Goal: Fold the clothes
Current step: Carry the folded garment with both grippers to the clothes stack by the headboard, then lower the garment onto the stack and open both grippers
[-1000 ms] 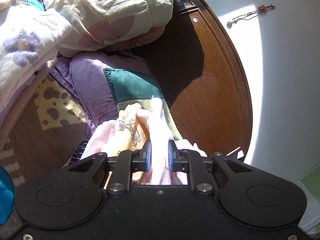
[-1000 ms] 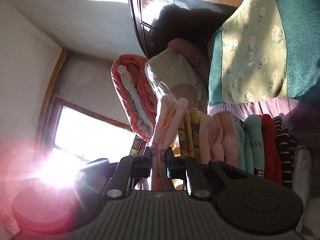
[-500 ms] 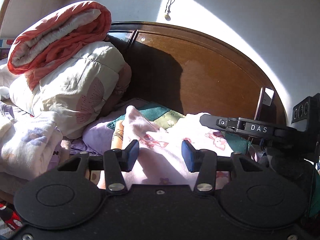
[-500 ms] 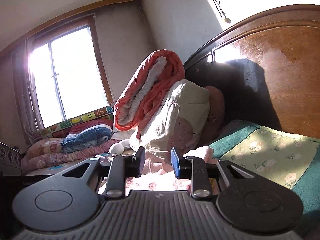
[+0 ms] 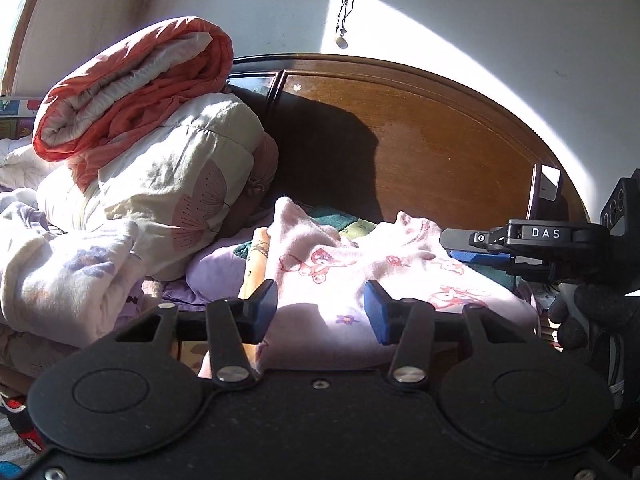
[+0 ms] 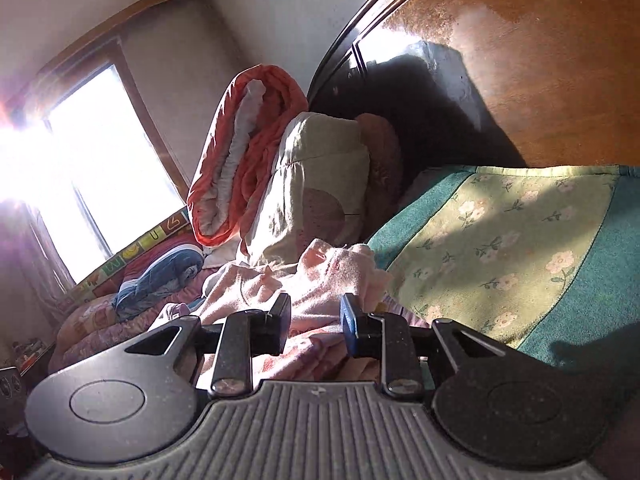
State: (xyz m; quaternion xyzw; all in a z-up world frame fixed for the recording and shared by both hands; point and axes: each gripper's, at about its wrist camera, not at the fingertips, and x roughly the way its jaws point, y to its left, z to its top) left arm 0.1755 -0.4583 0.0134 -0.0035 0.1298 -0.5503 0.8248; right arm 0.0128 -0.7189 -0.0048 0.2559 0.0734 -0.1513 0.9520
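Note:
A folded pale pink garment with small fox prints [image 5: 360, 280] lies on top of a row of folded clothes on the bed, just ahead of my left gripper [image 5: 320, 310], which is open and empty. The same pink garment [image 6: 316, 284] lies in front of my right gripper [image 6: 315, 320], also open with nothing between its pads. The right gripper also shows at the right edge of the left wrist view [image 5: 480, 246], resting beside the garment.
A rolled orange quilt [image 5: 132, 84] sits on a cream quilt [image 5: 168, 184] to the left. The wooden headboard [image 5: 420, 140] stands behind. A green floral pillow [image 6: 520, 240] lies to the right. A white floral blanket [image 5: 60, 272] lies at the left.
Both grippers held the pink garment shut a second ago; both have let go of it onto the pile and opened, and the views have swung level.

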